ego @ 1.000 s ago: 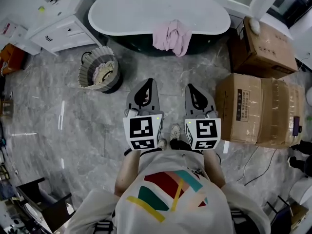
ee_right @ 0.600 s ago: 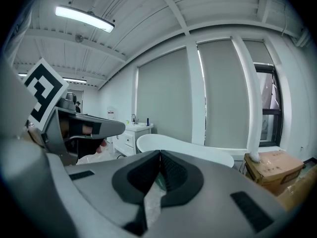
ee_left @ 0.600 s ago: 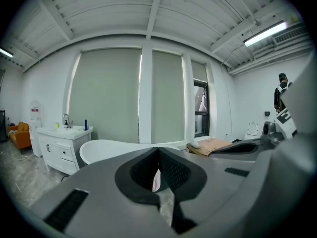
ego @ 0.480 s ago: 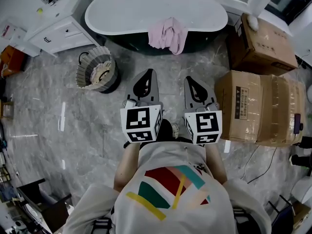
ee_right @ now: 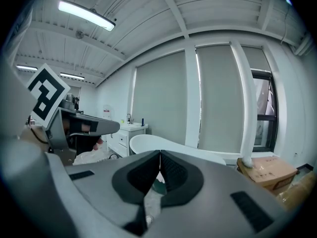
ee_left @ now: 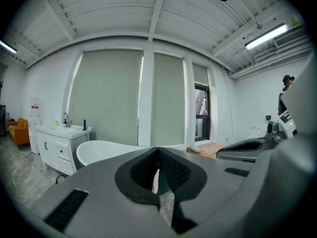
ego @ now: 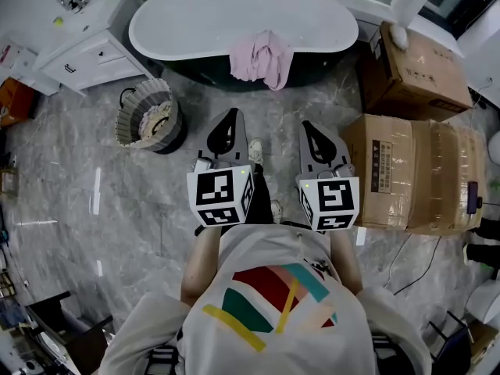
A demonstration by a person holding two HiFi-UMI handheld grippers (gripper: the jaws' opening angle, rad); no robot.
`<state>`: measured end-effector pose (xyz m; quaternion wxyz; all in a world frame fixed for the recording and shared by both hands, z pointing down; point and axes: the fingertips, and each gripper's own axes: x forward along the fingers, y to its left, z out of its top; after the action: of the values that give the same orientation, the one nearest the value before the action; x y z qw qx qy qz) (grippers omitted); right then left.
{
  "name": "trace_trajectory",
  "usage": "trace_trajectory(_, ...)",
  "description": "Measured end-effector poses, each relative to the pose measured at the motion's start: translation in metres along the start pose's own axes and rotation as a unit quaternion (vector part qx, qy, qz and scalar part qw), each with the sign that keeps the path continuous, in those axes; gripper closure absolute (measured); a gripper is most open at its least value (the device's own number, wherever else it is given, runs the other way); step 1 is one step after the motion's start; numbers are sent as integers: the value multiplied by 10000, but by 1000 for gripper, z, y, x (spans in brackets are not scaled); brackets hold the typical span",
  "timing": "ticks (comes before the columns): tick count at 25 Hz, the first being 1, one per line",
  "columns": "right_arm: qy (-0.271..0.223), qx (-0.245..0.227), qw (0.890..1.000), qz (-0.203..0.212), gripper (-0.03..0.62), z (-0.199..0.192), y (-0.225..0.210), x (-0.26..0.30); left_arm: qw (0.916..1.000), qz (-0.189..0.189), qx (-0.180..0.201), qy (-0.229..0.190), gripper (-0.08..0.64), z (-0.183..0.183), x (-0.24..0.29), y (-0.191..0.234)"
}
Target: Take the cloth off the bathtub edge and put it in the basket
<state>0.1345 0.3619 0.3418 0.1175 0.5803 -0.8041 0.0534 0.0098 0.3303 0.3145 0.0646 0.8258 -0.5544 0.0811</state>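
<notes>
A pink cloth (ego: 262, 58) hangs over the near edge of the white bathtub (ego: 195, 22) at the top of the head view. A round woven basket (ego: 148, 116) stands on the floor, left of the cloth. My left gripper (ego: 230, 115) and right gripper (ego: 309, 127) are side by side above the marble floor, short of the tub, both shut with nothing in them. In the left gripper view the bathtub (ee_left: 104, 151) shows past the shut gripper (ee_left: 158, 149). The right gripper view shows the bathtub (ee_right: 168, 146) ahead of that shut gripper (ee_right: 160, 154).
Two large cardboard boxes (ego: 418, 170) sit to the right, close to my right gripper. A white vanity cabinet (ego: 82, 41) stands at the top left beside the tub. A black cable (ego: 414, 268) trails on the floor at the lower right.
The tub, cloth and basket have slid a little to the left and up in the head view as I step closer. Both grippers stay shut and level.
</notes>
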Motion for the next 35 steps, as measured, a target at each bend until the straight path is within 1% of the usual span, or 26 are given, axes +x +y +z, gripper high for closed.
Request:
trace_trajectory(2,-36,-40,10000,-24,580,0,-3,3,10000,-22,-30,-40,541,0,8,0)
trace_trajectory(4,-79,17,10000,-57,580,0,-8,8,9999,-88,-8,-50,541,1,19,-2)
trace_trajectory(7,-108,106,9998,-125,580,3,-14,16,9995,-318,27,-25,541,3,37,-9)
trace_trajectory(9,-122,85,9998,-157,580,7,-17,20,9991,-426,-39,-41,541,7,48,-11)
trace_trajectory(13,-155,32,9997,-167,580,14,-23,37,9988,-473,-41,-138,541,17,69,-8)
trace_trajectory(16,-133,24,9998,-154,580,16,-30,55,9988,-484,-43,-97,541,16,87,-1)
trace_trajectory(22,13,144,9998,-137,580,16,-43,104,9990,-419,-175,53,541,9,129,29)
trace_trajectory(27,158,217,9996,-42,580,21,-56,163,9987,-383,-295,164,541,7,181,58)
trace_trajectory(31,251,199,9995,-65,580,35,-69,221,9985,-405,-231,278,541,9,234,86)
trace_trajectory(35,193,118,9996,-146,580,63,-81,277,9985,-339,-304,299,541,27,286,125)
